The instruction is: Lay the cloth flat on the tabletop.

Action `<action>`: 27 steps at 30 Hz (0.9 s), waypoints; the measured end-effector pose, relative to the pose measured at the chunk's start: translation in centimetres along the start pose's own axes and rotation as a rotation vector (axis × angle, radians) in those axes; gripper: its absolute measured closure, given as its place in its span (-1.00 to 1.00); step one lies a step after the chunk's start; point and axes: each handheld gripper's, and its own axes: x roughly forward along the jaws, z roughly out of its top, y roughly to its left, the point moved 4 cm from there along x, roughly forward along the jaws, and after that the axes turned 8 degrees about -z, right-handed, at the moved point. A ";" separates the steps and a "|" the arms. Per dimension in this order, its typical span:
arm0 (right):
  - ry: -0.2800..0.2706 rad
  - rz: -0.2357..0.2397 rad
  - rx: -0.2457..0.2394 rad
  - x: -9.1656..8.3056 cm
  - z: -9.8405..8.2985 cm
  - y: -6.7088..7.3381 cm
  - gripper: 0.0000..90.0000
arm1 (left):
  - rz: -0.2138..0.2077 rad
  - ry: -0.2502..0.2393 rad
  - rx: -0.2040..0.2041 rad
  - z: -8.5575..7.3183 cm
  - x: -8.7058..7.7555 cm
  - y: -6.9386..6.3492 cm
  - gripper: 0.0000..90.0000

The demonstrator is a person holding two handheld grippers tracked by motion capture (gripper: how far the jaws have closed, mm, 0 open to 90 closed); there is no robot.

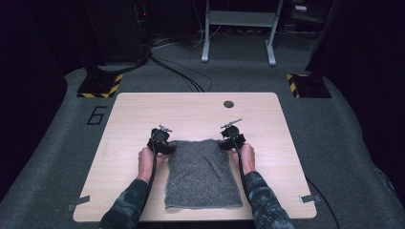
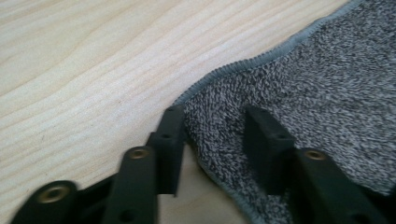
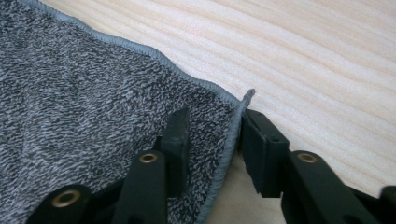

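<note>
Reaching in from the near edge, the person's left hand (image 1: 145, 160) holds the left gripper (image 1: 161, 144) at the far left corner of a grey towel (image 1: 203, 174), which lies flat on the wooden tabletop (image 1: 133, 114), a little nearer the person than the middle. In the left gripper view the two black jaws straddle that corner — one sits at the hemmed edge where cloth meets wood, the other stands on the pile farther in — with a strip of towel (image 2: 219, 126) between them. They look partly drawn in, but I cannot tell whether the pads are pressing the cloth yet.

The towel's long axis runs away from the person, from the near edge of the tabletop toward the far side, so both far corners lie just ahead of the hands and the bulk of the cloth lies back toward the person, between the forearms.

On the right, the right hand (image 1: 247, 156) sets the right gripper (image 1: 232, 142) at the far right corner. In the right gripper view one jaw rests on the towel (image 3: 93, 102) and the other sits outside the hem on bare wood, with the corner tip (image 3: 250, 93) standing up a little between them — again partly drawn in, the pinch itself unclear.

Each hand is nearest its own corner, level with the other. The next move, I judge, turns on both corners rising together and travelling back along the long axis toward the near hem.
</note>
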 end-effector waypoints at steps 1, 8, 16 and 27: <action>0.000 0.002 -0.005 0.0 0.0 0.0 0.51 | 0.006 -0.002 0.009 0.0 0.0 0.0 0.40; -0.008 0.033 0.028 -0.1 -0.3 0.0 0.94 | -0.008 -0.015 0.019 -0.1 0.0 -0.1 0.89; -0.096 0.065 0.046 -2.4 -0.8 -0.5 0.97 | -0.023 -0.078 0.029 0.3 -1.7 -0.6 0.93; -0.213 0.109 0.048 -9.3 -2.6 -0.2 0.98 | -0.124 -0.186 0.007 -1.0 -6.5 -3.0 0.94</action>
